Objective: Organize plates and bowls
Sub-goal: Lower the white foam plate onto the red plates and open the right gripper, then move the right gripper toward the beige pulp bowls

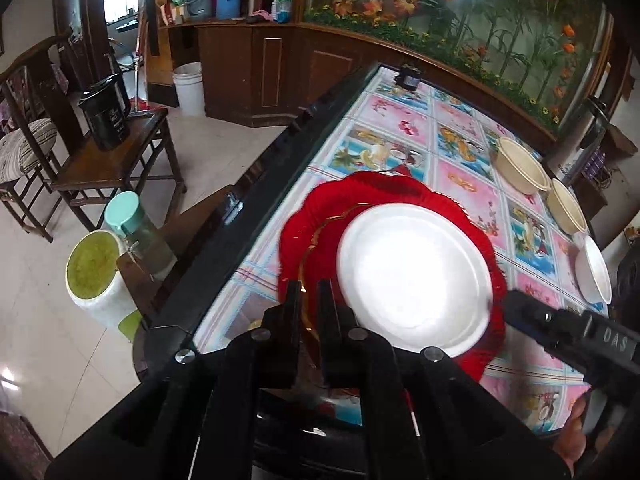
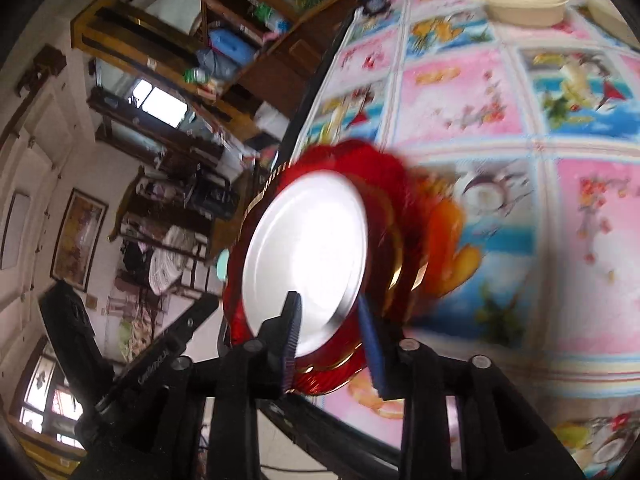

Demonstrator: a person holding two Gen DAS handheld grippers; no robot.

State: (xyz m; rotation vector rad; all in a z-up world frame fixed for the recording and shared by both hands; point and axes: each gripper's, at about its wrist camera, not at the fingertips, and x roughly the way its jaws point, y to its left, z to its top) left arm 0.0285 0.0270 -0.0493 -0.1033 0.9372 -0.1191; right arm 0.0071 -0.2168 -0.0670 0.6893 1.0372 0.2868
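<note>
A red scalloped plate with a gold ring lies near the table's left edge, and a white plate rests on it. My left gripper is shut on the red plate's near rim. My right gripper straddles the near edge of the white plate and the red plate with its jaws apart; it shows at the lower right of the left wrist view. Two cream bowls and a white bowl stand along the right edge.
The table has a colourful fruit-print cloth and a black rim. Left of it stand a wooden side table with a black kettle, a bottle and a white bin. A small black device sits at the far end.
</note>
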